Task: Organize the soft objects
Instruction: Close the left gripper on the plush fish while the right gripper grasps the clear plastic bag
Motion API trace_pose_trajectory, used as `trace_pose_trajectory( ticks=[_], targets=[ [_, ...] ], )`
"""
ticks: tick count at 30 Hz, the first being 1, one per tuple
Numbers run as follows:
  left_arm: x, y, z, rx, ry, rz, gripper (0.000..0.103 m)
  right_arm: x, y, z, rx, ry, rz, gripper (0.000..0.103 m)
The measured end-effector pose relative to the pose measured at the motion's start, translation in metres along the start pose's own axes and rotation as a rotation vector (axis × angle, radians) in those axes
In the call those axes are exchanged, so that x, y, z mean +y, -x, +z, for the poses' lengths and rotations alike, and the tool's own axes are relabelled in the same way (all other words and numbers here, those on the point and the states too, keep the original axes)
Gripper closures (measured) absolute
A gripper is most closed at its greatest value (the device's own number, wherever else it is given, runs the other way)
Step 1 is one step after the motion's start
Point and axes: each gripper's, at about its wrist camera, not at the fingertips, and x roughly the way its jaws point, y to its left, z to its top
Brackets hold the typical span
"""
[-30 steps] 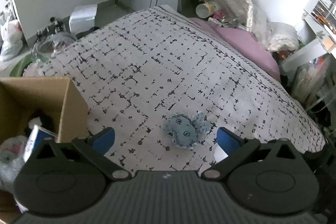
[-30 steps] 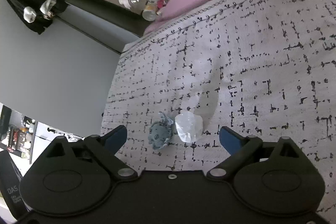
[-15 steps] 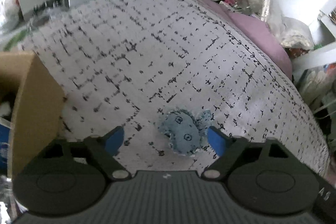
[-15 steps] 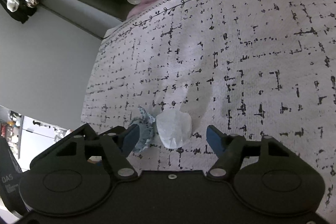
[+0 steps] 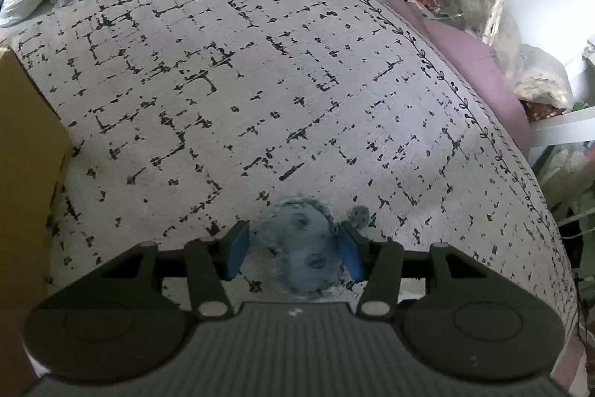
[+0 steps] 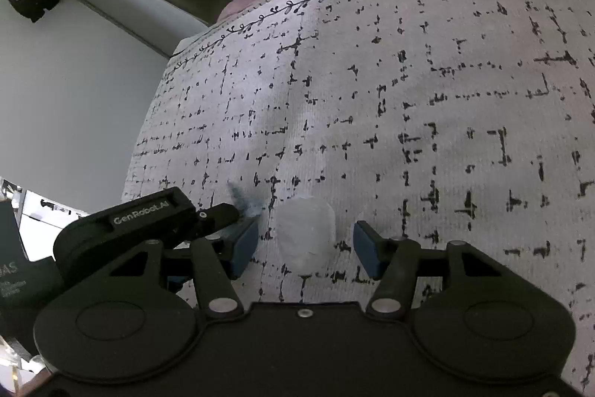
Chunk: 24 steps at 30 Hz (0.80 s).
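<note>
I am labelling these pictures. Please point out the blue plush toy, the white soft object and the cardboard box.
blue plush toy (image 5: pixel 301 244), left wrist view, its face.
white soft object (image 6: pixel 305 229), right wrist view, its middle.
cardboard box (image 5: pixel 26 151), left wrist view, its side wall.

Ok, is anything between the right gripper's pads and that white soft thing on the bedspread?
Nothing visible. The white soft object lies on the bedspread between the open right gripper pads, with only bare fabric in the gaps. The left gripper sits just outside its left pad.
</note>
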Motion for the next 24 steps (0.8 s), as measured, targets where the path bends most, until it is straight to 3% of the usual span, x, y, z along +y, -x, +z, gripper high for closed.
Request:
trace_pose_trajectory(
  ticks=[3, 7, 24],
  targets=[
    [-0.003, 0.0, 0.001, 0.007, 0.017, 0.005, 0.073, 0.0, -0.002, 0.001, -0.015, 0.031, -0.03, 0.07],
    [-0.005, 0.008, 0.0, -0.007, 0.032, 0.0, 0.083, -0.004, -0.002, 0.003, -0.017, 0.03, -0.014, 0.071],
    [0.006, 0.097, -0.014, -0.125, -0.051, -0.036, 0.083, 0.008, 0.064, -0.027, -0.088, 0.066, 0.005, 0.071]
  ],
)
